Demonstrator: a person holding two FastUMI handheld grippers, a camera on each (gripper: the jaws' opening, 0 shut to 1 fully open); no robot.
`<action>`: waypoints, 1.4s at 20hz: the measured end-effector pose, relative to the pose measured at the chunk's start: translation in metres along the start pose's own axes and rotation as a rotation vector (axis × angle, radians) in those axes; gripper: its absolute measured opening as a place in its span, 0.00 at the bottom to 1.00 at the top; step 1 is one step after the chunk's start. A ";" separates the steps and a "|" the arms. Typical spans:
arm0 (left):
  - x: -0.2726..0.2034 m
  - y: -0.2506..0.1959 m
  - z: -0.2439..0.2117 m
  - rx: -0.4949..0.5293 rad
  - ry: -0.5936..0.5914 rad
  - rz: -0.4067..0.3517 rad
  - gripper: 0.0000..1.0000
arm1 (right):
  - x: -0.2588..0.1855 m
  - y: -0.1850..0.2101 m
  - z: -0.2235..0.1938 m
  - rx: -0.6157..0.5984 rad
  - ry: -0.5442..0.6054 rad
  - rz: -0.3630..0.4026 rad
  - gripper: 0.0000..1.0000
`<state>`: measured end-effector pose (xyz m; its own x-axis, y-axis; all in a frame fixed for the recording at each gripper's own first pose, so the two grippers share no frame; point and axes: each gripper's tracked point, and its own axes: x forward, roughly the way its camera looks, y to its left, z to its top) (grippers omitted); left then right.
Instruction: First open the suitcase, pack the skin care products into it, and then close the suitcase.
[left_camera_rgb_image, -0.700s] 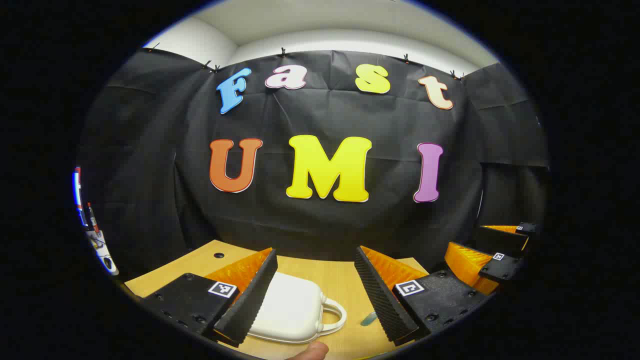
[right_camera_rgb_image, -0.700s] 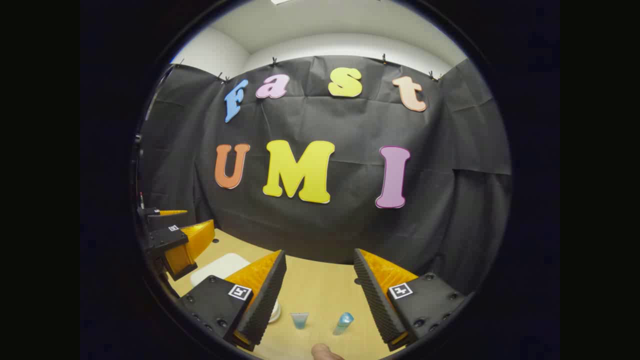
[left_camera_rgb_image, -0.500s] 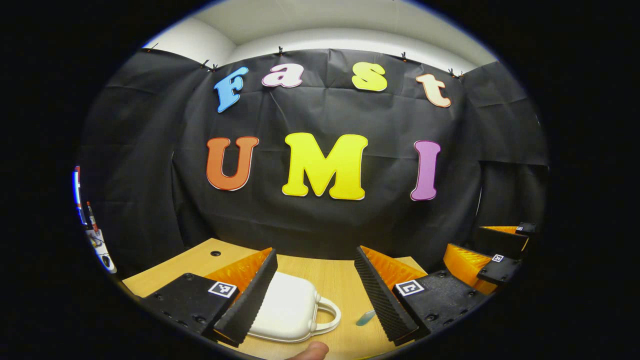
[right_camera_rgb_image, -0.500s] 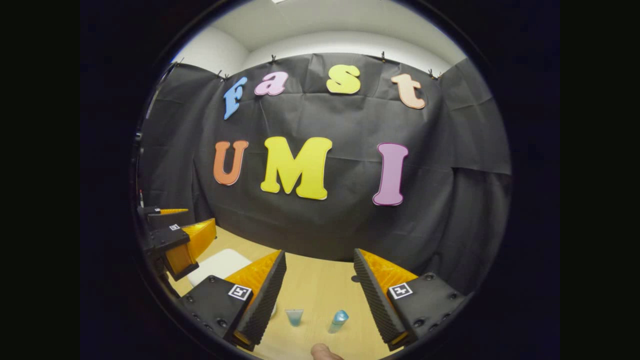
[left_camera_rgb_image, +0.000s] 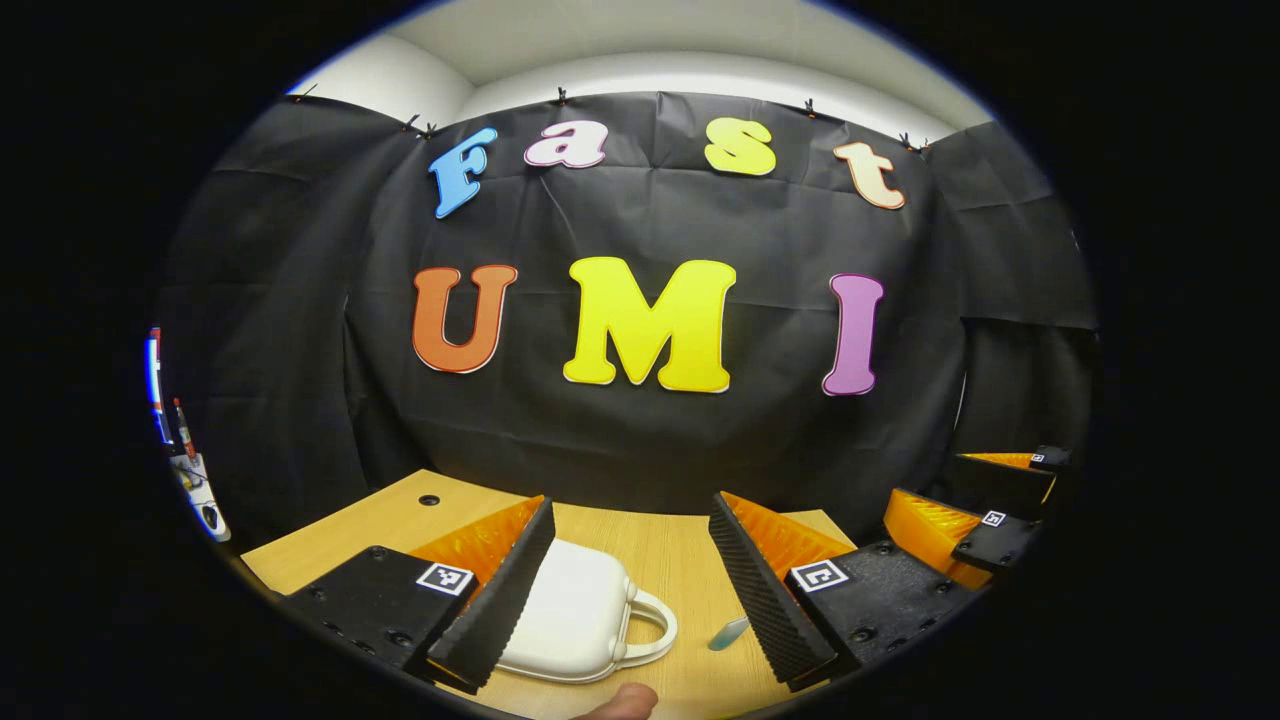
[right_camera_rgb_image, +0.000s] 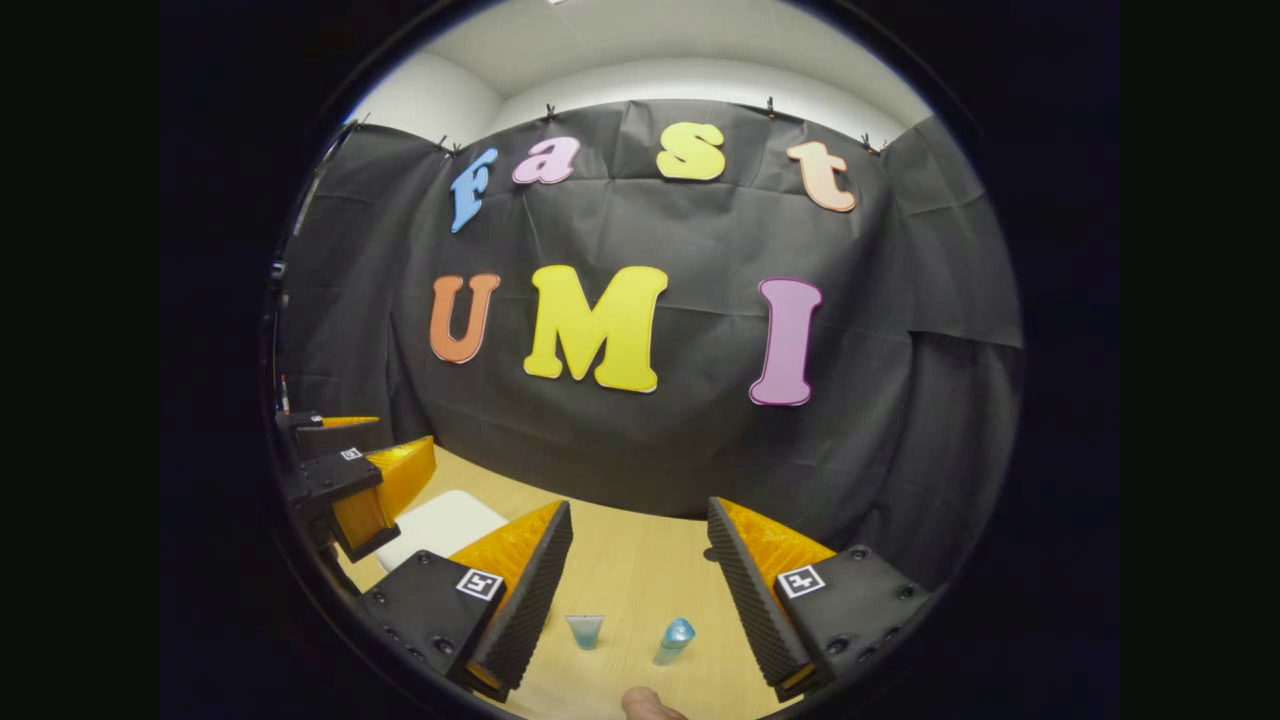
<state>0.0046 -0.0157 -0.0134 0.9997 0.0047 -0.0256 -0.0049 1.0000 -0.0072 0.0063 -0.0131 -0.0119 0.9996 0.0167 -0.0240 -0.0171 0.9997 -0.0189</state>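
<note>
Left gripper view is showing the wooden table (left_camera_rgb_image: 660, 545) running up to the booth's black cloth wall, and the white suitcase (left_camera_rgb_image: 565, 620) is lying flat on it with its lid shut. The suitcase's looped handle (left_camera_rgb_image: 650, 630) is pointing toward the right of that view. The left gripper (left_camera_rgb_image: 632, 585) is hanging over the table with its 2 fingers spread wide and nothing between them; its left finger is overlapping the near left part of the suitcase in the picture, though contact cannot be told. A small blue tube (left_camera_rgb_image: 727, 632) is lying on the table just beside the right finger. The right gripper (left_camera_rgb_image: 960, 520) is showing at the far right, apart from the case.

Right gripper view is showing the right gripper (right_camera_rgb_image: 640, 590) also gaping wide and holding nothing, above bare table. Between its fingers, 2 skin care products are sitting on the wood: a pale blue tube (right_camera_rgb_image: 585, 630) and, near it, a blue tube (right_camera_rgb_image: 675, 640) lying tilted. A fingertip (right_camera_rgb_image: 650, 704) is poking in at the bottom edge.
</note>
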 end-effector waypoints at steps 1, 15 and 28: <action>0.000 0.000 0.000 0.002 -0.003 0.000 0.99 | 0.001 -0.001 -0.001 0.001 0.002 -0.002 0.81; 0.005 -0.007 -0.017 0.019 0.027 -0.022 0.99 | 0.002 -0.036 -0.015 0.000 0.012 -0.093 0.81; 0.000 -0.027 -0.017 0.035 0.025 -0.063 0.99 | -0.013 -0.046 -0.018 0.005 0.023 -0.112 0.81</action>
<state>0.0047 -0.0430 -0.0298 0.9970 -0.0581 -0.0513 0.0595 0.9979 0.0257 -0.0062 -0.0594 -0.0286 0.9944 -0.0957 -0.0445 0.0950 0.9953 -0.0176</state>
